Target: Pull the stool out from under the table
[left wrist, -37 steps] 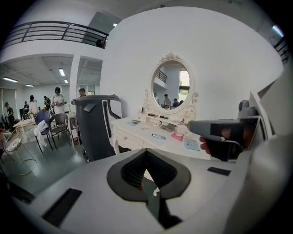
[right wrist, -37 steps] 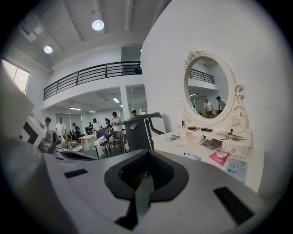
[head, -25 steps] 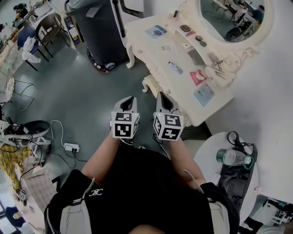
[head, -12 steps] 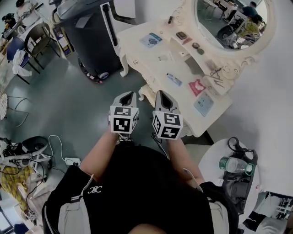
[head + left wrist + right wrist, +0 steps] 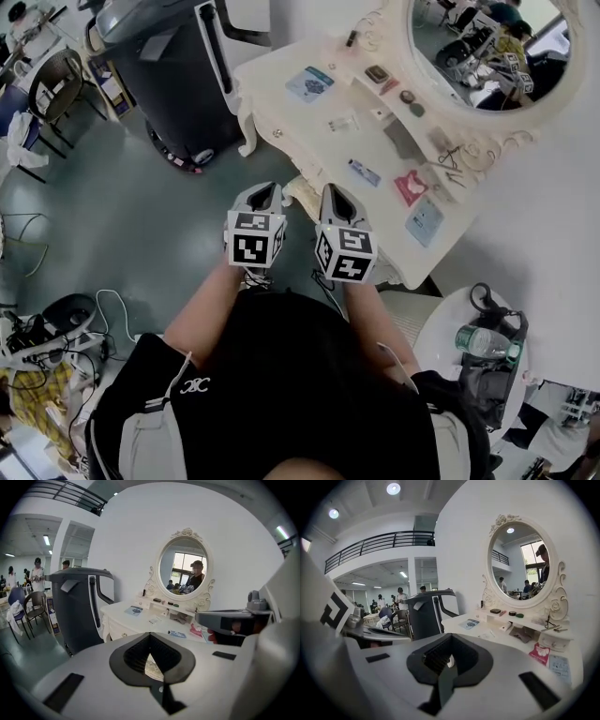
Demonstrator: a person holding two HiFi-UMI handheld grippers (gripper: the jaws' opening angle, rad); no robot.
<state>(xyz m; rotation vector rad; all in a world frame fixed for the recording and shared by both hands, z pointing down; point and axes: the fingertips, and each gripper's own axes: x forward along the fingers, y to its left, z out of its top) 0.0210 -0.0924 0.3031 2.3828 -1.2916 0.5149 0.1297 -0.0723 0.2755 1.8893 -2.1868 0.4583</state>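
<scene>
The grey plastic left gripper (image 5: 265, 193) and right gripper (image 5: 336, 198) are both pinched closed and empty, near the carved cream stool (image 5: 302, 191), which sits tucked beneath the ornate glossy cream dressing table (image 5: 298, 127).

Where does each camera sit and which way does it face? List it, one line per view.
Head view: on the person's head, looking steeply down at the table; shows arms, torso, left gripper and right gripper.
Left gripper view: on that gripper, looking along its shut jaws toward table and mirror; right gripper at its right edge.
Right gripper view: likewise, jaws shut; left gripper at its left edge.
Shared: both gripper views show table and mirror.
</scene>
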